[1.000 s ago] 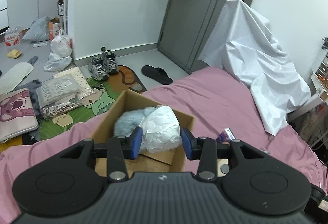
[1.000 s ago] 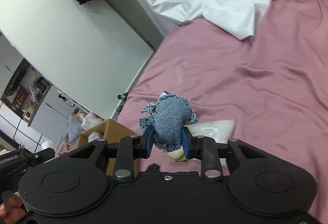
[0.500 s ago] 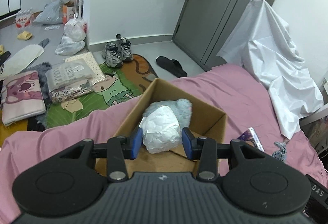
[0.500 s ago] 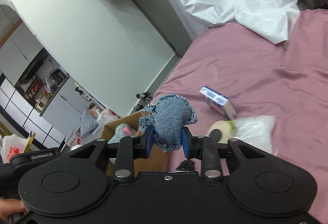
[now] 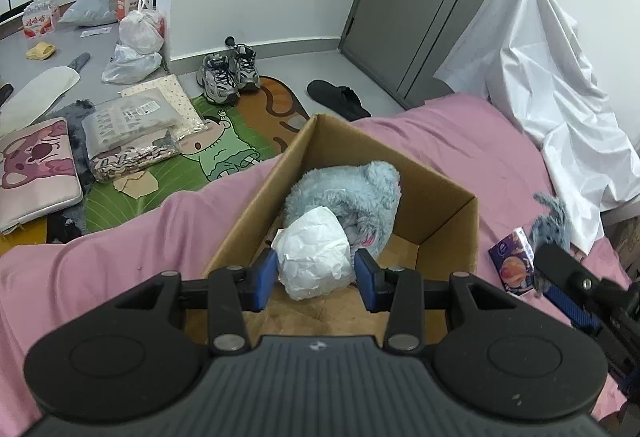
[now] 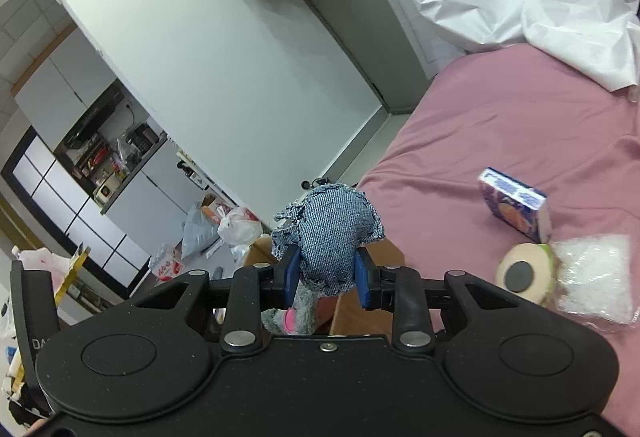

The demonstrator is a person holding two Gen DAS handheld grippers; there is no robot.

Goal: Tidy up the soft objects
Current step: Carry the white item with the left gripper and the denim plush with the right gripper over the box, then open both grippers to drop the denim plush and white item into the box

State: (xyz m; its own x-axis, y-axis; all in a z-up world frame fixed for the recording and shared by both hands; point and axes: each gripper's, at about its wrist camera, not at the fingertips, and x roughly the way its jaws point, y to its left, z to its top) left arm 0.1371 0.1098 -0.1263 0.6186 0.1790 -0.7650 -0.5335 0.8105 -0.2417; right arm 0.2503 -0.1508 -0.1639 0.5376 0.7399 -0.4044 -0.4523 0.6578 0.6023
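My left gripper is shut on a crumpled white soft bundle and holds it over the open cardboard box on the pink bed. A fluffy pale blue plush lies inside the box. My right gripper is shut on a blue denim pouch and holds it above the box edge, with the plush showing just below. The right gripper also shows at the right edge of the left wrist view, with the denim pouch in it.
A small purple carton, a round tan object and a clear plastic bag lie on the bed. A white sheet drapes over something at the bed's far side. Shoes, bags and packages lie on the floor.
Both grippers have moved toward the box. The white bundle has come lower over the box opening, and the denim pouch has come from the open bed to the box edge.
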